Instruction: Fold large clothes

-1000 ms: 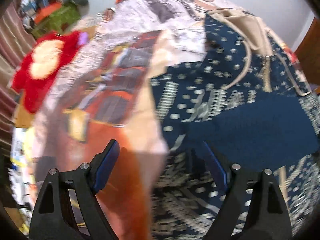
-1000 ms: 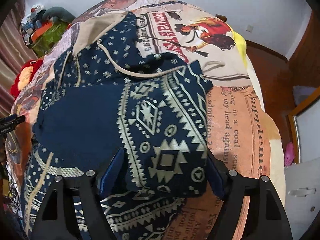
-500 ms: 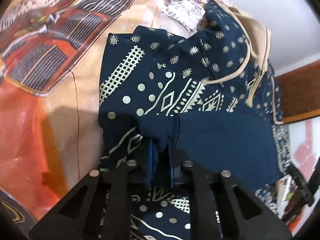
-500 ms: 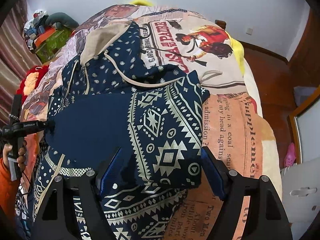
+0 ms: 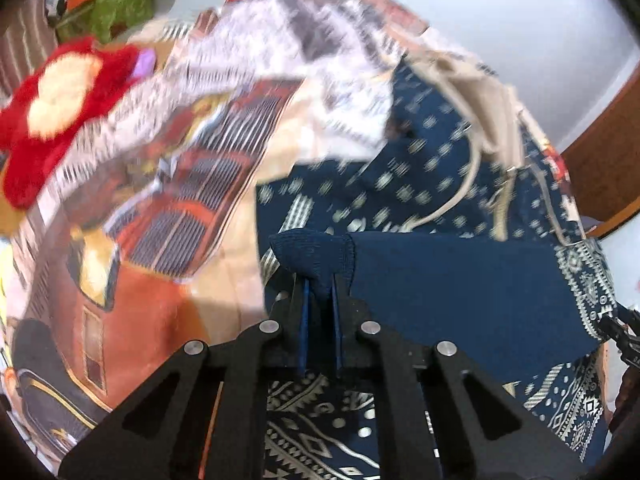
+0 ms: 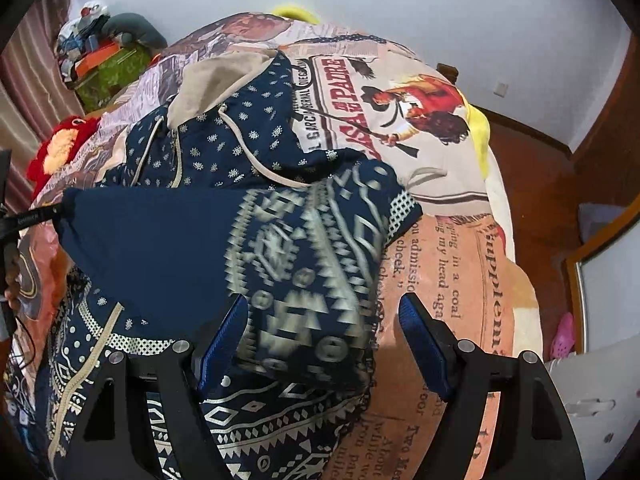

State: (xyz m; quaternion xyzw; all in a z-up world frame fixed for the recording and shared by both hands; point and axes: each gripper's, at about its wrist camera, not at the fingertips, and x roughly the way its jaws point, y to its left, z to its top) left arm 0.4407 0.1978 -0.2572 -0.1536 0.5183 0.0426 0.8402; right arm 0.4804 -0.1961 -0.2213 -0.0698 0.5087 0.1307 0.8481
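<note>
The hoodie [image 6: 224,240], navy with cream patterns and a beige hood lining, lies spread on a bed under a printed blanket [image 6: 452,264]; its lower part is folded up over the body.

At the far left of the right wrist view, beyond the bed, a pile of things [image 6: 100,60] sits in the corner (orange, green and grey shapes, whether in a box or a basket I cannot tell). Below it a red plush toy [image 6: 60,148] lies at the blanket's edge.

In the left wrist view, the left gripper [image 5: 318,292] is clamped on a plain navy corner of the hoodie [image 5: 460,280], a bunched tip of cloth poking up beyond the two blue pads, which stand close together. The cloth runs out taut to the right from the grip. The same gripper shows at the left edge of the right wrist view, as a dark bar touching that corner.

Further right, the right gripper [image 6: 324,340] has its jaws spread wide, with the patterned fold of the hoodie lying between them; the left pad [image 6: 224,340] is against the cloth, the right pad [image 6: 424,344] stands apart from it over the blanket.
</note>
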